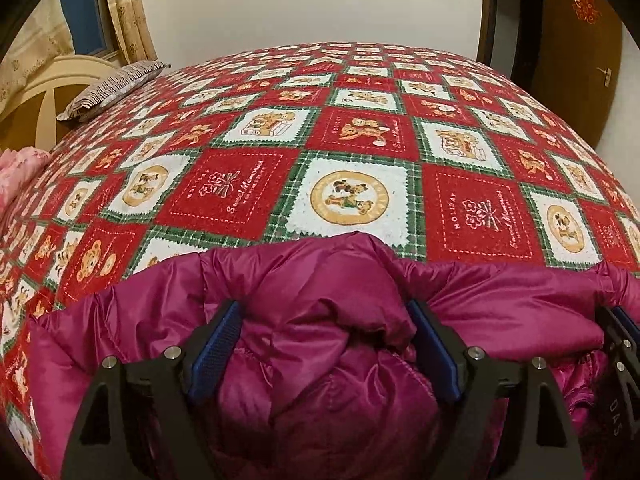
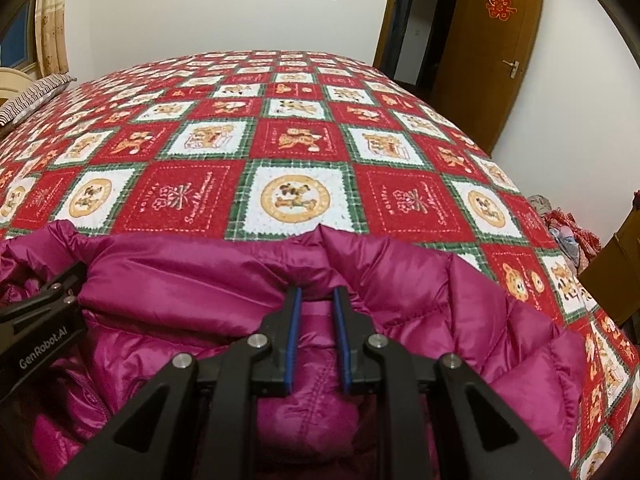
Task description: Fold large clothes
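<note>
The magenta puffer jacket point(image 1: 328, 360) lies bunched at the near edge of the red patchwork bedspread point(image 1: 360, 140). The left gripper point(image 1: 324, 312) gapes wide, a loose fold bulging between its pads. The right gripper point(image 2: 317, 292) stands nearly closed, pinching a jacket fold.

A home bedroom is shown: a bed point(image 1: 360, 140) covered by a red teddy-bear patchwork blanket point(image 2: 280, 152), a striped pillow point(image 1: 116, 86), curtains point(image 1: 128, 12) and a wooden door point(image 2: 484, 40).

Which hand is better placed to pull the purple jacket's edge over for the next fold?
Probably right: the right gripper is already shut on the jacket, while the left gripper stands open around bunched fabric.
</note>
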Action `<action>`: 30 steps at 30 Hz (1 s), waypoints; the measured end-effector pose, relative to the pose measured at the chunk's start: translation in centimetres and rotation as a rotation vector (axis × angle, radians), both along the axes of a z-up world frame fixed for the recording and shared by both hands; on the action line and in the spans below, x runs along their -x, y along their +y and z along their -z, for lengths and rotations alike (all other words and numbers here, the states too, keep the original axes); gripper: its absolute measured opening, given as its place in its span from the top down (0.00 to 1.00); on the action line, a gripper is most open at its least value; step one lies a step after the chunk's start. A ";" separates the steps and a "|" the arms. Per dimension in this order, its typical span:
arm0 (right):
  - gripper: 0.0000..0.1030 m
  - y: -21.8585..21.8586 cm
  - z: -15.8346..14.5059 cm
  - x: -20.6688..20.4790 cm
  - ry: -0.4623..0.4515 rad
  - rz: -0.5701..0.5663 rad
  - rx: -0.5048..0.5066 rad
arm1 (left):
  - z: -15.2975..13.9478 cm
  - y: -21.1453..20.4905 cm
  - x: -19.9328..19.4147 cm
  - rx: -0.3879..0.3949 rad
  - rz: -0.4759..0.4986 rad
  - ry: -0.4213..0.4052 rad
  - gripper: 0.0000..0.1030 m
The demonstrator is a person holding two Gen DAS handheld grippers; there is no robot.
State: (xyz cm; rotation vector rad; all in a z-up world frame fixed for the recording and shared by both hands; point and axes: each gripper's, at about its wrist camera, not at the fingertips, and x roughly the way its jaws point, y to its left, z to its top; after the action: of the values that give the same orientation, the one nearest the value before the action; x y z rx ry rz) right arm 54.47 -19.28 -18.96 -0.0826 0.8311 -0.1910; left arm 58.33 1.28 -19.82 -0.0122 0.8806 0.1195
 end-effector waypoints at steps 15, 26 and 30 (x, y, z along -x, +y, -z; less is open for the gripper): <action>0.70 -0.1 -1.7 1.9 0.008 0.012 -0.014 | -7.2 4.2 9.7 0.194 0.211 -0.079 0.18; 0.23 0.7 -8.7 18.5 -0.113 -0.107 0.018 | -11.1 8.6 22.7 0.186 0.381 -0.124 0.18; 0.23 -1.8 -10.1 26.4 -0.123 -0.122 -0.026 | -10.4 11.0 28.1 0.138 0.426 -0.131 0.18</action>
State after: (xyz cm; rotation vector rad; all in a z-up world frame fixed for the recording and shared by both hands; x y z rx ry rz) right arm 28.05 -21.10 -8.84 -0.0958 0.7038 -0.0693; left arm 30.25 12.23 -9.42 0.0384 0.7419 -0.3373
